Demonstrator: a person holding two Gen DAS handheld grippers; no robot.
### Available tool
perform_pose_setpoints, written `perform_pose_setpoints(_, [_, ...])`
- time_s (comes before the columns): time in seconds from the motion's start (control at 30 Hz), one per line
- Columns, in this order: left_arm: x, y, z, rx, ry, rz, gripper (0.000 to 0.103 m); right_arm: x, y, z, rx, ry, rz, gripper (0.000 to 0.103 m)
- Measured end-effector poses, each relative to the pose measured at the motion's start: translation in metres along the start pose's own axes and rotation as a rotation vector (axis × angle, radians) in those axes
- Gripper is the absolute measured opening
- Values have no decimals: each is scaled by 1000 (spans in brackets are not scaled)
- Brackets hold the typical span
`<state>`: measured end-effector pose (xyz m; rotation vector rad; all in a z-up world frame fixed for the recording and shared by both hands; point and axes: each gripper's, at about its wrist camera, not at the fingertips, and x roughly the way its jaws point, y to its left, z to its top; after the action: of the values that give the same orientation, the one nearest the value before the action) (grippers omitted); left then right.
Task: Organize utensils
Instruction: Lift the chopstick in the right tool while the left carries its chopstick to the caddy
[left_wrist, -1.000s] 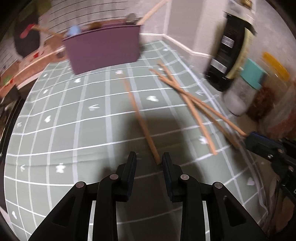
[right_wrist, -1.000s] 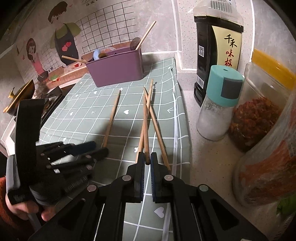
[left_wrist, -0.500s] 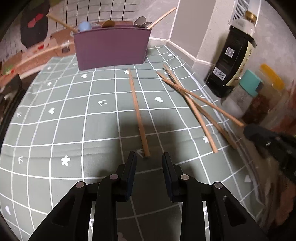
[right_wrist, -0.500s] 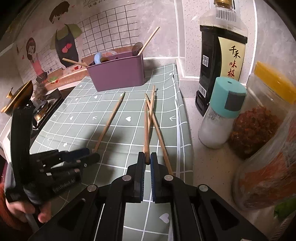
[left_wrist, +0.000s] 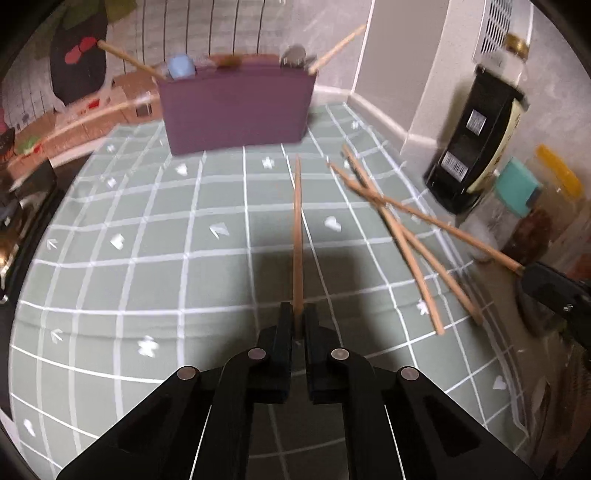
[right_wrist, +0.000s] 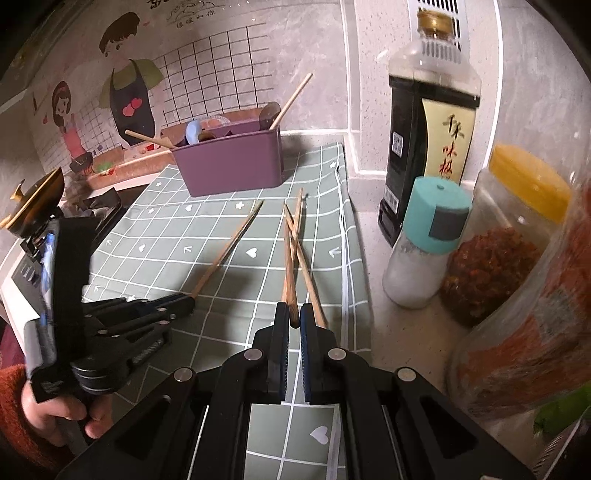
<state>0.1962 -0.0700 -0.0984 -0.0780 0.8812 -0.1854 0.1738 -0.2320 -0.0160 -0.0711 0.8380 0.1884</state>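
Observation:
My left gripper (left_wrist: 298, 325) is shut on the near end of a single wooden chopstick (left_wrist: 297, 236) that points toward the purple utensil holder (left_wrist: 236, 110). In the right wrist view the left gripper (right_wrist: 186, 304) holds that chopstick (right_wrist: 229, 251) low over the green checked mat (right_wrist: 177, 236). My right gripper (right_wrist: 294, 323) is shut on the near end of another chopstick (right_wrist: 290, 266), which crosses two more chopsticks (right_wrist: 306, 269) lying on the mat. The purple holder (right_wrist: 231, 162) stands at the back with several utensils in it.
A dark soy sauce bottle (right_wrist: 432, 147), a teal-capped shaker (right_wrist: 424, 243) and a yellow-lidded jar (right_wrist: 509, 229) stand on the counter right of the mat. A stove (right_wrist: 37, 236) lies to the left. The wall corner is behind the holder.
My left gripper moved forward and closed on the single chopstick's near end. The right gripper stayed shut on its chopstick and lifted it slightly.

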Motion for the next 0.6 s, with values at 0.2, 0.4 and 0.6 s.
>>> perform_pose_setpoints(0.2, [-46, 25, 25, -62, -108, -32, 6, -13, 7, 14, -28, -44, -12, 6])
perform_pose_setpoints(0.4, [-88, 46, 59, -53, -232, -4, 6, -32, 17, 54, -48, -132, -33, 5])
perform_pose_setpoints(0.6, [-118, 62, 97, -13, -309, 4, 5, -40, 28, 103, -49, -205, -49, 5])
